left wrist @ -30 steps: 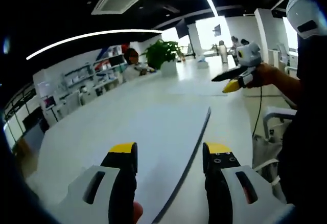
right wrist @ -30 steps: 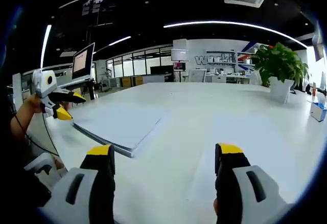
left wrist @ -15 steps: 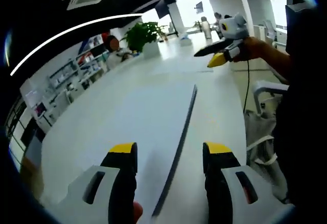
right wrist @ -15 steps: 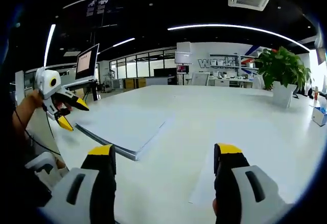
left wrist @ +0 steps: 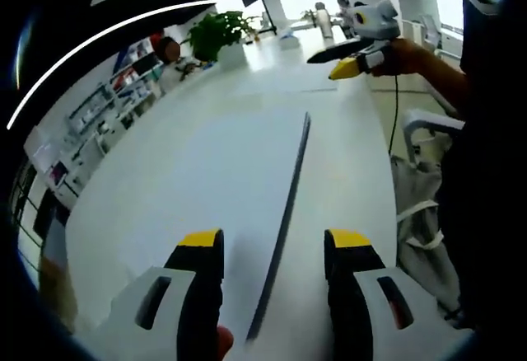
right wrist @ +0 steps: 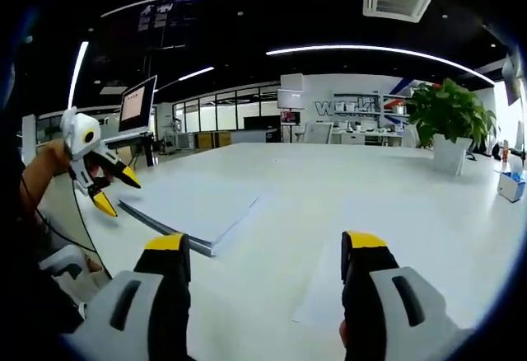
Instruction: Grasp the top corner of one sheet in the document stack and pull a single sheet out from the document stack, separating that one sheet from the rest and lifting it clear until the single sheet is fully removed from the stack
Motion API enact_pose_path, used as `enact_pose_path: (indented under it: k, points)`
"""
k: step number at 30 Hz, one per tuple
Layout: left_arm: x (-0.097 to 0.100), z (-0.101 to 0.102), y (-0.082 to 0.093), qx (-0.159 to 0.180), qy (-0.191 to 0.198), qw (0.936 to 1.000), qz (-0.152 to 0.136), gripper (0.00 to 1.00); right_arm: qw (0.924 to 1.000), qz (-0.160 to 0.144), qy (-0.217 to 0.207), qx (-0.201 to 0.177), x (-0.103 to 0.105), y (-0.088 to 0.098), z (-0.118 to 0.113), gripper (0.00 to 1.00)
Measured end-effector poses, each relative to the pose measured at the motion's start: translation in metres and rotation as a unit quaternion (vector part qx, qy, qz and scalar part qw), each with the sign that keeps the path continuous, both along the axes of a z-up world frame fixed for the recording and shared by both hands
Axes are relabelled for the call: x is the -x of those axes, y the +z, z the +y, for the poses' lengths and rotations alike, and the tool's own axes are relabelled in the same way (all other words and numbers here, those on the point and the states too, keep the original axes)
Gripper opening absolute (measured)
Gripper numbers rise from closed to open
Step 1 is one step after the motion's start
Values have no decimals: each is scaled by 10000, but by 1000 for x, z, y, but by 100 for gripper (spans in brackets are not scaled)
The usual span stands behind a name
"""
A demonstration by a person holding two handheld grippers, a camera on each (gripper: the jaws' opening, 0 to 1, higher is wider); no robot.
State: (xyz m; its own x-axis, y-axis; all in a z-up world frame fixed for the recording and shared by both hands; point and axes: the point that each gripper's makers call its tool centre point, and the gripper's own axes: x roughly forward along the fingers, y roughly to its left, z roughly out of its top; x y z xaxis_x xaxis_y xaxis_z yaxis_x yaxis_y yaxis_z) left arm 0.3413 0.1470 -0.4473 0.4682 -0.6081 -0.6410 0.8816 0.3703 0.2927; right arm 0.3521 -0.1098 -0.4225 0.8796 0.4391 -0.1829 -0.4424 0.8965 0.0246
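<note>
A: Where's the document stack [right wrist: 193, 204]?
B: Flat on the white tabletop [right wrist: 346, 188], at 10 o'clock from the right hand-held gripper [right wrist: 263, 254] in its view, dark edge toward the camera.

A: Are the grippers grasping anything?
B: No. Both are released, jaws spread. The left hand-held gripper [right wrist: 111, 188] hovers by the stack's near-left corner, apart from it. A potted plant [right wrist: 449, 122] stands at 2 o'clock.
</note>
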Motion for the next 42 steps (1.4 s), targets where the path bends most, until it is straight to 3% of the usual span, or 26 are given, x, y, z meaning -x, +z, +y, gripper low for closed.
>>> enact_pose_path:
  k: [3, 14, 21, 25, 42]
  points:
    - [-1, -1, -3, -173, -75, 9998, -48, 48, 10000, 33, 43, 53, 1, -4, 2, 73]
    - [3, -11, -8, -318, -331, 9989, -21, 47, 9996, -207, -174, 67, -1, 5, -4, 66]
    - [-3, -9, -5, -347, -240, 9991, -20, 47, 9998, -173, -123, 64, -1, 2, 0, 66]
    - [-6, -12, -9, -404, -284, 9987, -155, 46, 9998, -136, -89, 69, -1, 0, 3, 66]
    - [-14, -13, -17, -512, -258, 9983, -111, 46, 9999, -81, -18, 129, -3, -3, 8, 65]
